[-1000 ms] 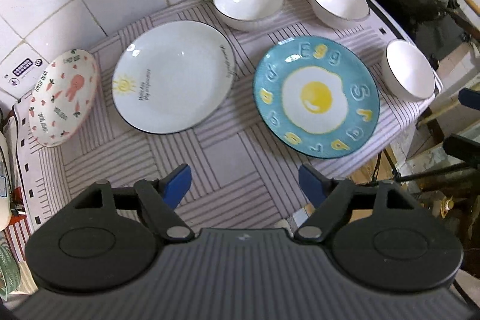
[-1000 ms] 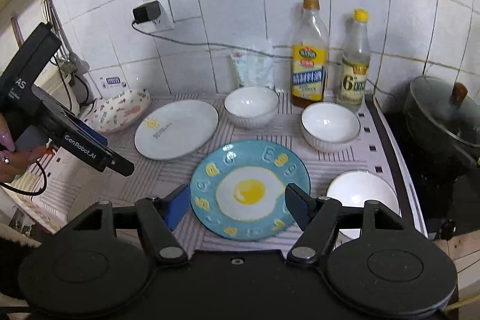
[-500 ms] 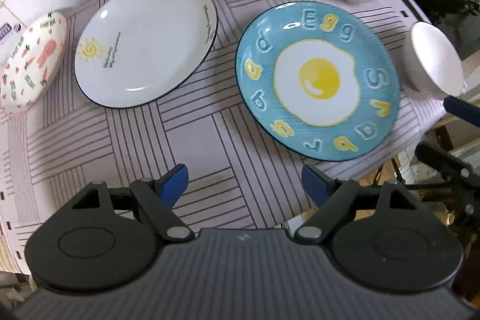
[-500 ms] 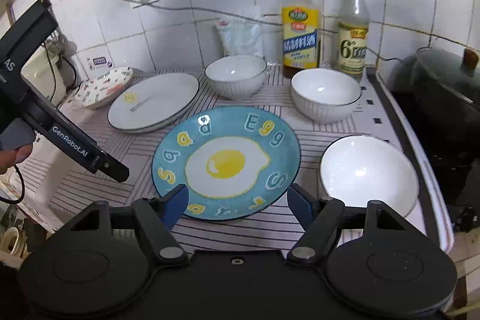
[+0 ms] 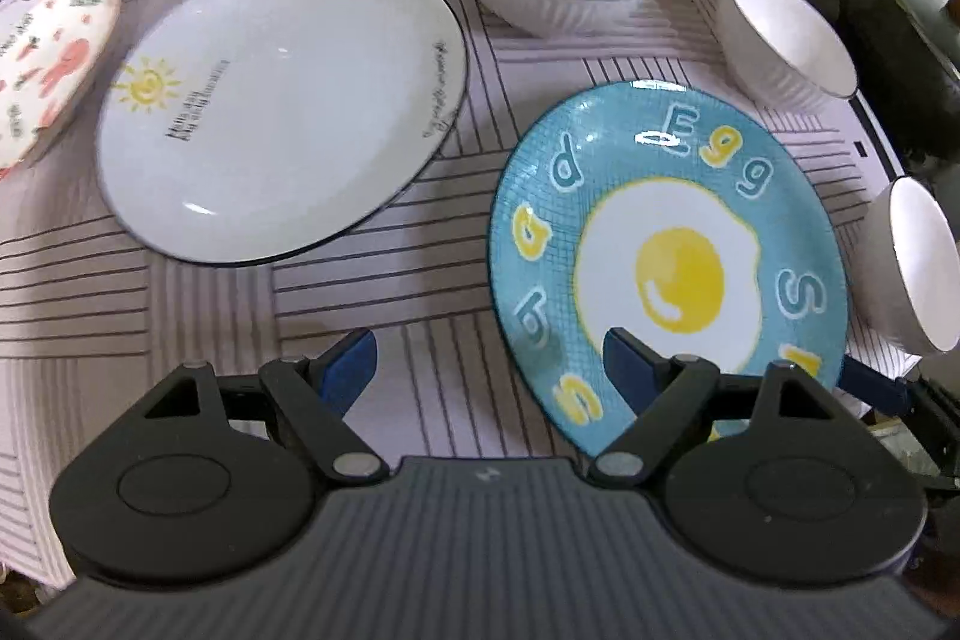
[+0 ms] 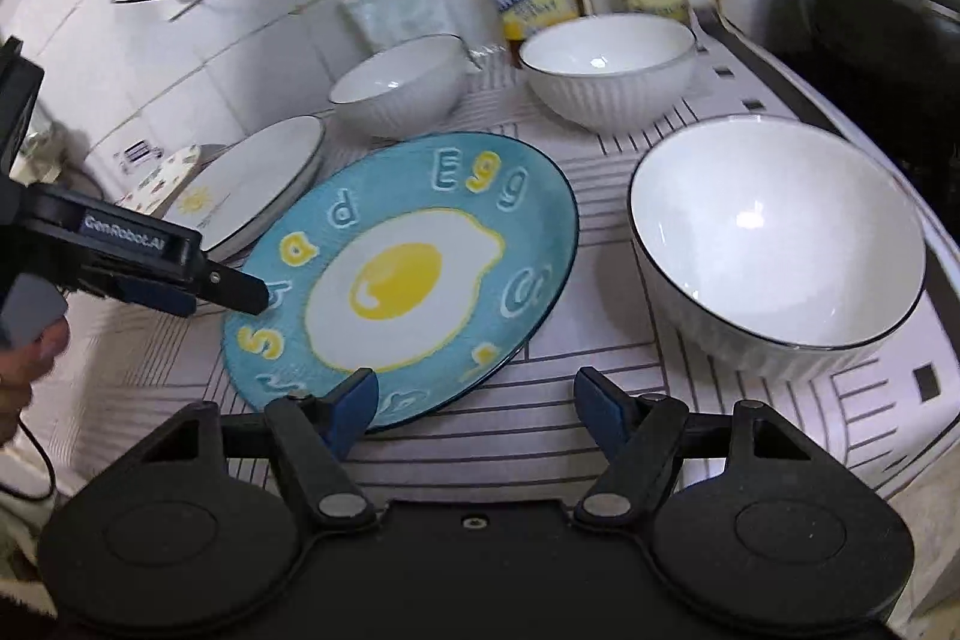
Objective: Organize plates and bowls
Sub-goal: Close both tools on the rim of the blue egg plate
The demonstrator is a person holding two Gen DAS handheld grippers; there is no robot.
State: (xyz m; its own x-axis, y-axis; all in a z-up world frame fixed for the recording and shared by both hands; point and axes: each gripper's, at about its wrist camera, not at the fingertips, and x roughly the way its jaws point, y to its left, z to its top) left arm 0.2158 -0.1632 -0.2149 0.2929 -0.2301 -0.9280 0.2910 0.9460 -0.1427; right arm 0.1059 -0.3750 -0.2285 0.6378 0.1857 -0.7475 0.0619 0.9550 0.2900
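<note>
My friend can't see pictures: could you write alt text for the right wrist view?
An open right gripper hangs over a blue fried-egg plate and a white bowl on a striped mat. The left gripper reaches in beside the plate.

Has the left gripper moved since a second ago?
Yes. The left gripper has come down and in, its tip now over the blue egg plate's rim.

Glossy glazed blue plate [image 5: 666, 244], matt striped cloth [image 5: 420, 244]

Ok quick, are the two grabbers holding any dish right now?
Left gripper: open, holding nothing, low by the blue egg plate.
Right gripper: open, holding nothing, beside the nearest white bowl.
</note>
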